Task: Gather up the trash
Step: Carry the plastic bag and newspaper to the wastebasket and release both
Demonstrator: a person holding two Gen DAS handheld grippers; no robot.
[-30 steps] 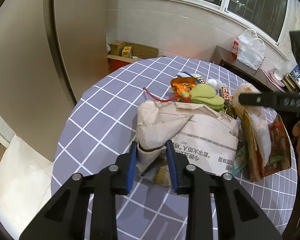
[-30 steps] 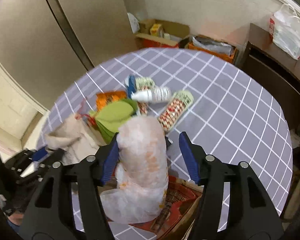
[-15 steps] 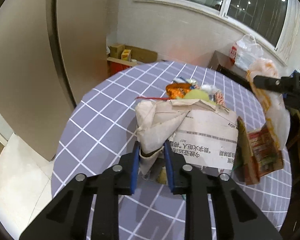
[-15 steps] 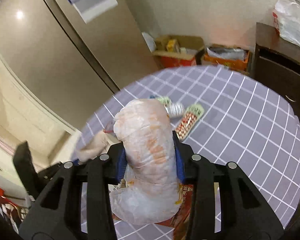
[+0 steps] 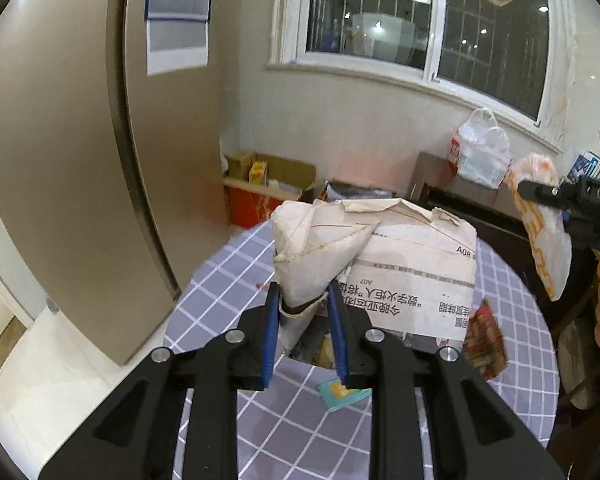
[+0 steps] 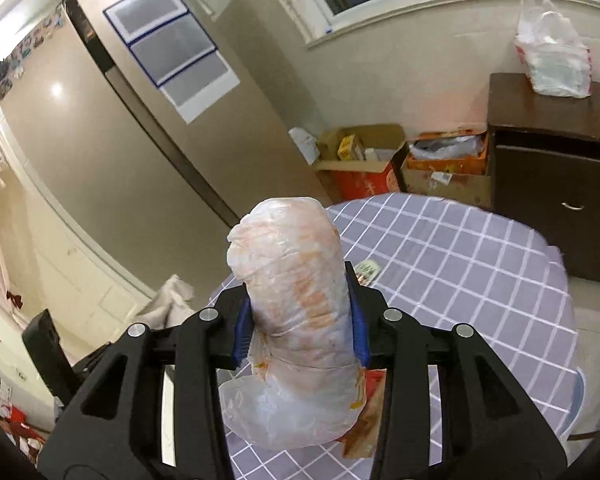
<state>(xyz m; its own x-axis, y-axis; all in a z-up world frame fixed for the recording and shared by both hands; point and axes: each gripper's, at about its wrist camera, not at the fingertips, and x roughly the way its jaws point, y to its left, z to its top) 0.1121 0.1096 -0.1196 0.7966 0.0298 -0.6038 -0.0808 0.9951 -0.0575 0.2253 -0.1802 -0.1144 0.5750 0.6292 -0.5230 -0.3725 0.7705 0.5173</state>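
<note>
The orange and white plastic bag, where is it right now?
The plastic bag is clamped between the jaws of the right gripper, held above the checked table in the right wrist view.

Both claws (image 5: pixel 302 312) (image 6: pixel 298 316) clamped, raised

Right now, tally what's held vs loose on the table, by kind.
Newspaper sheet, shut in the left gripper: 1
Crumpled plastic bag, shut in the right gripper: 1
Red wrapper by the newspaper's lower edge: 1
Teal packet on the checked table: 1
Total: 4
</note>
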